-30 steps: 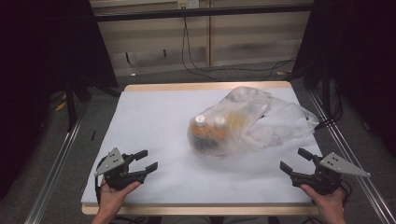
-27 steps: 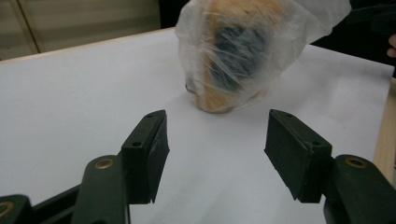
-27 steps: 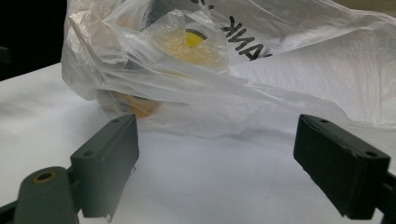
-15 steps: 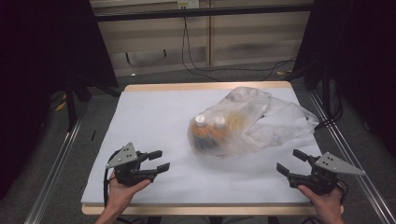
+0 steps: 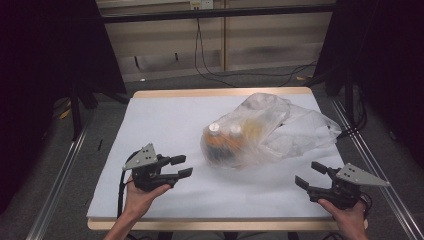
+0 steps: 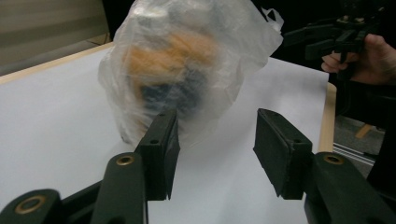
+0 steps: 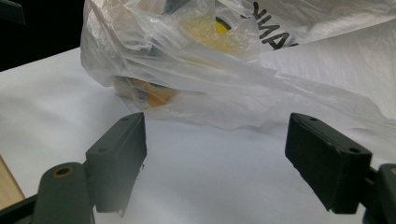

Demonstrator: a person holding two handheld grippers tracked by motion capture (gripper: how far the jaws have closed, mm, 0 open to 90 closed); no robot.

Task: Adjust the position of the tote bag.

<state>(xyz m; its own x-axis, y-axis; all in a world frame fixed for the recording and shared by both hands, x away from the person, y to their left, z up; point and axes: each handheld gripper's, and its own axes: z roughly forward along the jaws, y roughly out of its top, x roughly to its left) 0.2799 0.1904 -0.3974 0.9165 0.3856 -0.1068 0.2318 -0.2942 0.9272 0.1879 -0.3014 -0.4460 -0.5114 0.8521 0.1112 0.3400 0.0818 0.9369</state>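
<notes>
A clear plastic bag (image 5: 265, 130) lies on the white table top (image 5: 165, 120), right of centre. Inside it are two white-capped bottles (image 5: 222, 137) with orange and dark labels. In the left gripper view the bag (image 6: 187, 60) sits just beyond the jaws, its contents blurred. In the right gripper view the bag (image 7: 224, 56) shows crumpled film and a yellow patch. My left gripper (image 5: 181, 167) is open, a short way left of the bag, empty. My right gripper (image 5: 310, 175) is open near the front right edge, apart from the bag.
The table's wooden rim (image 5: 220, 92) shows at the back and front. Metal rails (image 5: 60, 175) run along both sides. Cables (image 5: 210, 70) hang over the floor behind. The other hand and its gripper (image 6: 345, 42) appear far off in the left gripper view.
My left gripper has moved right and forward toward the bag. The right gripper has shifted slightly left. The bag has not moved.
</notes>
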